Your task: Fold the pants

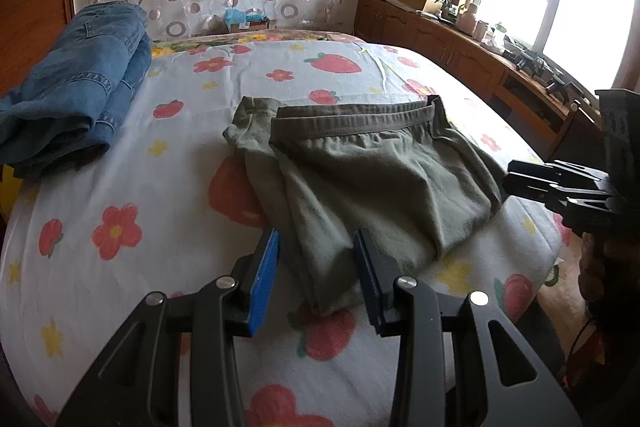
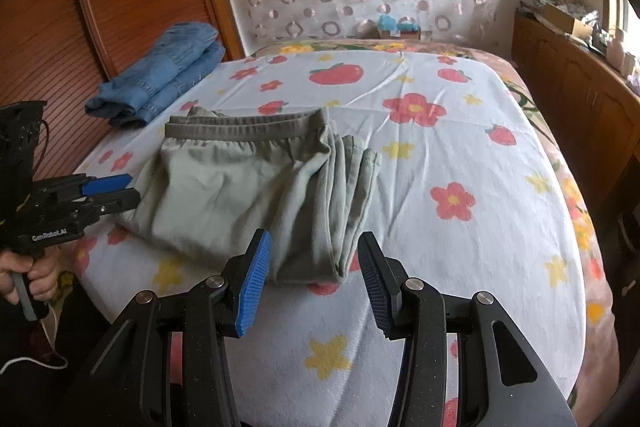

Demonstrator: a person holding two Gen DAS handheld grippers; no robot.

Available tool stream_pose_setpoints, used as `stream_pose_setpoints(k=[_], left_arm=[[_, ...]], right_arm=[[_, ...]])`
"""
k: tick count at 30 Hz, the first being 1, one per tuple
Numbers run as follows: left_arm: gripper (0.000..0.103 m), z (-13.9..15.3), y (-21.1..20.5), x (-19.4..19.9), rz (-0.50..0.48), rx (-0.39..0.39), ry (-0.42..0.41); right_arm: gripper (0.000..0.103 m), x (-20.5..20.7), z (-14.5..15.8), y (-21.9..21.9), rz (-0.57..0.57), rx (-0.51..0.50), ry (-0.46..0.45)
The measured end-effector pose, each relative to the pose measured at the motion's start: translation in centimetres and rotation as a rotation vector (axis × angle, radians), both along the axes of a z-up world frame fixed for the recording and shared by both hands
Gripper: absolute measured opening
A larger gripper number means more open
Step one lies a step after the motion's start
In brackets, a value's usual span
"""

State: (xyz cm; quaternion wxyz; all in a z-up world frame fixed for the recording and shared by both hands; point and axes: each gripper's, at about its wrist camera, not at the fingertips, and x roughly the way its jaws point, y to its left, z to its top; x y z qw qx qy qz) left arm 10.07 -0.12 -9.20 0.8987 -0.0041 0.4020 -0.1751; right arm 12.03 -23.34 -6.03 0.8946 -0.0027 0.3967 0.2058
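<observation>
Left wrist view: the left gripper [image 1: 316,267] hangs over the near part of a bed [image 1: 100,163] covered by a white sheet printed with red flowers and strawberries. Its two fingers stand apart with nothing pinched between them, one blue pad [image 1: 262,287] on the left and a darker one on the right. The olive green pants [image 1: 372,183] lie folded into a compact bundle on the sheet, waistband on the far side; the bundle's near corner reaches into the gap between the fingers, seemingly below them rather than clamped. The right gripper [image 1: 510,179] comes in from the right edge, its tips just beside the right edge of the pants; from this angle I cannot tell how far apart its fingers are. Folded blue jeans [image 1: 76,83] sit well apart at the far left, beside a wooden headboard. Right wrist view: the right gripper [image 2: 314,267] hovers with fingers spread and holding nothing, and the near right corner of the pants [image 2: 240,187] lies just ahead of the gap, partly between the tips. The left gripper [image 2: 128,189], held by a hand [image 2: 34,273], points at the left edge of the pants, tips close to the fabric. The jeans [image 2: 164,75] rest at the far left of the bed [image 2: 460,267].
</observation>
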Motion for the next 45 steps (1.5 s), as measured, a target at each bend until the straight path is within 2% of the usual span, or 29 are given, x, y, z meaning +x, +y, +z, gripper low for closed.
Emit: stream_pose_setpoints(k=[4,10,11,14,18,21,25,31,36,39,41,45], left_arm=[[0.037,0.1,-0.4,-0.8,-0.024,-0.004,-0.003],[0.037,-0.8,-0.4,-0.5,-0.026,0.003,0.019],[0.037,-0.9,-0.4,-0.5,-0.025,0.0,0.02],[0.037,-1.0,-0.4,-0.6,-0.026,0.004,0.016],[0.038,-1.1,-0.6,-0.7,-0.028,0.019,0.001],[0.038,-1.1,-0.5,-0.6,-0.028,0.022,-0.001],[0.038,-1.2,-0.4,-0.6,-0.033,0.018,-0.001],[0.037,-1.0,-0.1,-0.9,-0.019,0.003,0.006],[0.027,-0.6,0.0,-2.0,-0.047,-0.025,-0.003],[0.017,-0.9,0.0,-2.0,-0.052,-0.025,0.002],[0.007,-0.9,0.0,-1.9,-0.051,-0.023,-0.002],[0.004,0.3,0.7,-2.3,-0.031,-0.045,-0.049]], right_arm=[[0.045,-0.4,-0.2,-0.1,0.008,0.0,0.01],[0.032,-0.3,-0.8,-0.6,0.016,0.008,0.031],[0.025,-0.2,-0.8,-0.6,0.017,0.009,0.033],[0.023,-0.1,-0.8,-0.7,0.018,0.015,0.039],[0.01,-0.1,-0.9,-1.0,0.031,0.026,0.042],[0.006,-0.1,-0.6,-1.2,0.046,0.037,0.03],[0.004,-0.1,0.7,-2.0,0.014,0.018,-0.028],[0.004,0.2,-0.1,-1.5,0.019,0.006,-0.006],[0.004,0.4,-1.0,-2.0,0.01,0.036,0.023],[0.004,0.4,-1.1,-2.1,0.012,0.036,0.024],[0.004,0.4,-1.0,-2.1,0.017,0.026,0.02],[0.004,0.3,-1.1,-2.0,0.022,0.023,0.021]])
